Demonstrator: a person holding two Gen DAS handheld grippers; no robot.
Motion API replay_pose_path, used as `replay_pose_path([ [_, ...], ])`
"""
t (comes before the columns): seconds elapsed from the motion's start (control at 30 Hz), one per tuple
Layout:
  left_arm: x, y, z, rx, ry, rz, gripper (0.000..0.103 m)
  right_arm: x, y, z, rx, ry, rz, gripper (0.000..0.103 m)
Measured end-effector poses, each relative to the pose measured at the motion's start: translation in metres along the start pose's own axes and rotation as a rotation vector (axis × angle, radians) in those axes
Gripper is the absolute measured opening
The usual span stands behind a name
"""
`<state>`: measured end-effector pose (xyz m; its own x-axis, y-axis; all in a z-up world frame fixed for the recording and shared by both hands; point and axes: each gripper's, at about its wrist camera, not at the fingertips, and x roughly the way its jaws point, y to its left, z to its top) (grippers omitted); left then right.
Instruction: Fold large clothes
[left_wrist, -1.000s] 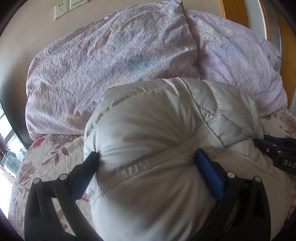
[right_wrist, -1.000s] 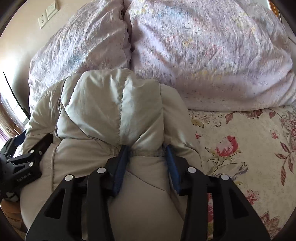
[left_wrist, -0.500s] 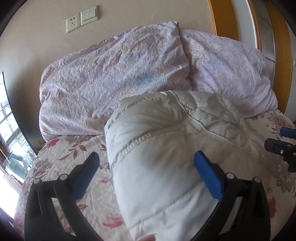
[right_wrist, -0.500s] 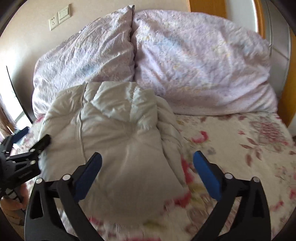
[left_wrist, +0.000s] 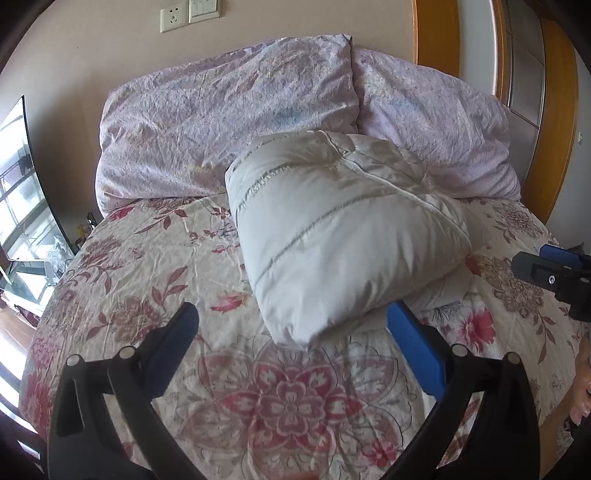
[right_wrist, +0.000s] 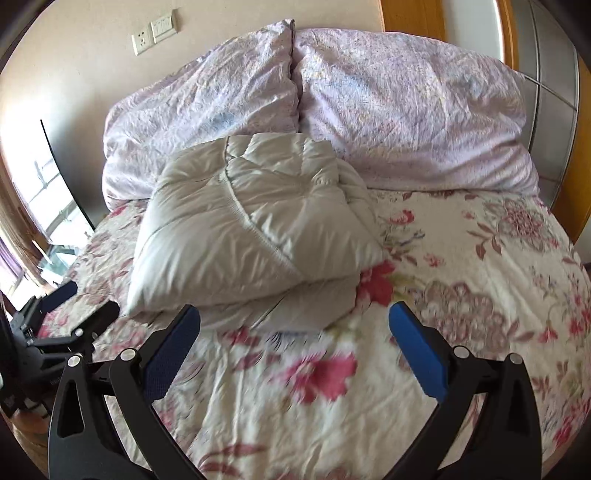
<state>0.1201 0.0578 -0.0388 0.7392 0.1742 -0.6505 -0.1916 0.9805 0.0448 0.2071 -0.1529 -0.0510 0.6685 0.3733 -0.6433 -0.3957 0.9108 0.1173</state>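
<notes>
Home bedroom: bed (left_wrist: 155, 280), pillows (left_wrist: 221, 122)

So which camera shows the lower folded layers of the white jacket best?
The right wrist view: the white jacket shows its stacked layers along the near edge. The left wrist view shows mostly the smooth top and one rounded end.

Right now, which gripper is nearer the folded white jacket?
Left, narrowly: the jacket reaches between the left gripper's open fingers; the right gripper, jaws just opened and empty, hangs just short.
</notes>
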Motion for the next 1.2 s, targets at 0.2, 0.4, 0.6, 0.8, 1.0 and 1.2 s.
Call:
replay_pose_path([
  [0.2, -0.024, -0.003, -0.018, -0.028, 0.019, -0.03, 0.101, -0.018, 0.005, -0.019, 0.002, 0.01, -0.008, 0.102],
  [0.4, -0.035, -0.004, -0.025, -0.041, 0.041, -0.06, 0.101, -0.028, 0.007, -0.029, -0.002, 0.052, 0.014, 0.102],
  [0.6, -0.035, -0.005, -0.026, -0.05, 0.064, -0.08, 0.101, -0.029, 0.008, -0.03, 0.01, 0.074, 0.044, 0.102],
  [0.8, -0.034, -0.004, -0.026, -0.057, 0.075, -0.088, 0.101, -0.028, 0.008, -0.031, 0.012, 0.085, 0.052, 0.102],
  [1.0, -0.037, -0.007, -0.024, -0.052, 0.075, -0.097, 0.101, -0.03, 0.009, -0.031, 0.014, 0.092, 0.061, 0.102],
  [1.2, -0.041, -0.011, -0.024, -0.047, 0.081, -0.114, 0.101, -0.033, 0.011, -0.031, 0.019, 0.104, 0.075, 0.102],
])
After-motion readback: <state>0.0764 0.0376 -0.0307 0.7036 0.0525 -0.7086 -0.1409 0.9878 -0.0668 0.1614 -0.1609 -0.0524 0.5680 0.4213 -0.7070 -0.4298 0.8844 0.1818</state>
